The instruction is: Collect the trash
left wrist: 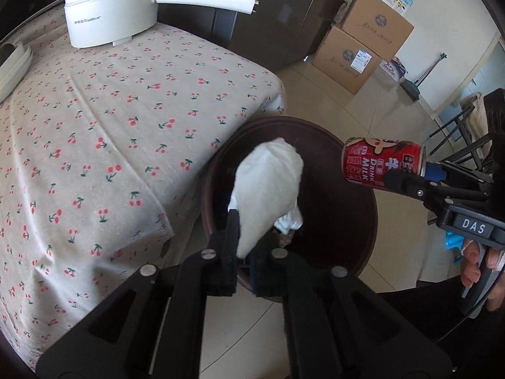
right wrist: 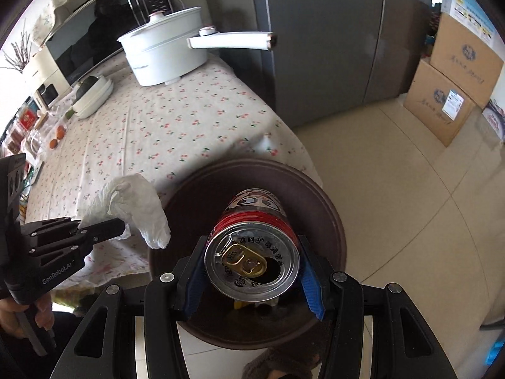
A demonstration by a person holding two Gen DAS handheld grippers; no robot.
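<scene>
A dark brown round bin (left wrist: 363, 189) (right wrist: 331, 221) stands on the floor against the table's corner. In the left wrist view my left gripper (left wrist: 251, 225) hangs over the bin's mouth, its fingers closed on a crumpled white tissue (left wrist: 268, 186). The right wrist view shows the same tissue (right wrist: 139, 205) sticking out of the left gripper (right wrist: 120, 225) at the bin's left rim. My right gripper (right wrist: 252, 243) (left wrist: 410, 173) is shut on a red milk-drink can (right wrist: 252, 259) (left wrist: 378, 161), opened top toward the camera, held above the bin.
The table with a cherry-print cloth (left wrist: 110, 126) carries a white electric pot (left wrist: 110, 9) whose long handle juts out. A grey fridge (right wrist: 331, 47) and stacked cardboard boxes (left wrist: 363, 47) stand behind on the tiled floor. Some scraps (left wrist: 285, 237) lie in the bin.
</scene>
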